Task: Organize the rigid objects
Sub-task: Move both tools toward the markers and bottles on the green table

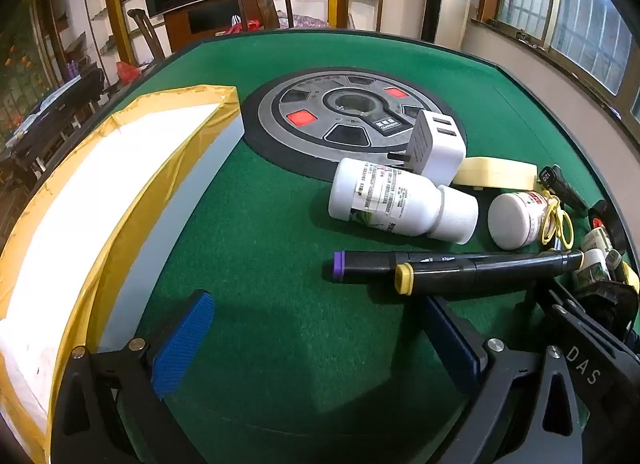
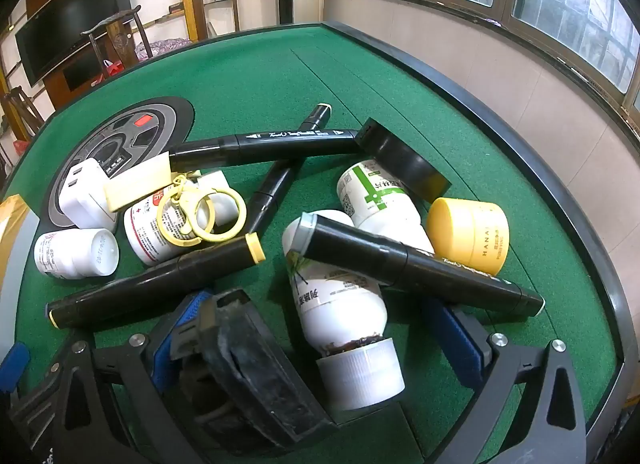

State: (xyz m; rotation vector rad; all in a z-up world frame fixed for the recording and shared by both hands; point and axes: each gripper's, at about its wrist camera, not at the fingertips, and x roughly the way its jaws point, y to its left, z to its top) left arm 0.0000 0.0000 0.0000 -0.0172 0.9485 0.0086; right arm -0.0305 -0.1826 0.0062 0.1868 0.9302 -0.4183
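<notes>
While your left gripper [image 1: 308, 338] hangs released over bare green felt, its camera alone shows you the white box [image 1: 100, 200] edged in yellow tape at the table's [image 1: 288, 224] left side. Ahead lie a white pill bottle [image 1: 400, 204] on its side, a white charger plug [image 1: 436, 144] leaning against it, and two black markers, purple-capped [image 1: 360, 266] and yellow-capped [image 1: 480, 268].

Through the right wrist camera you see the cluttered pile instead: your right gripper [image 2: 316, 340] is spread wide around a toppled white bottle with a ribbed cap [image 2: 340, 304], a black tape roll [image 2: 248, 368] resting against its left finger. A grey-capped marker [image 2: 400, 264] lies across that bottle; a yellow jar [image 2: 472, 232] and yellow key rings [image 2: 200, 208] sit beyond.
</notes>
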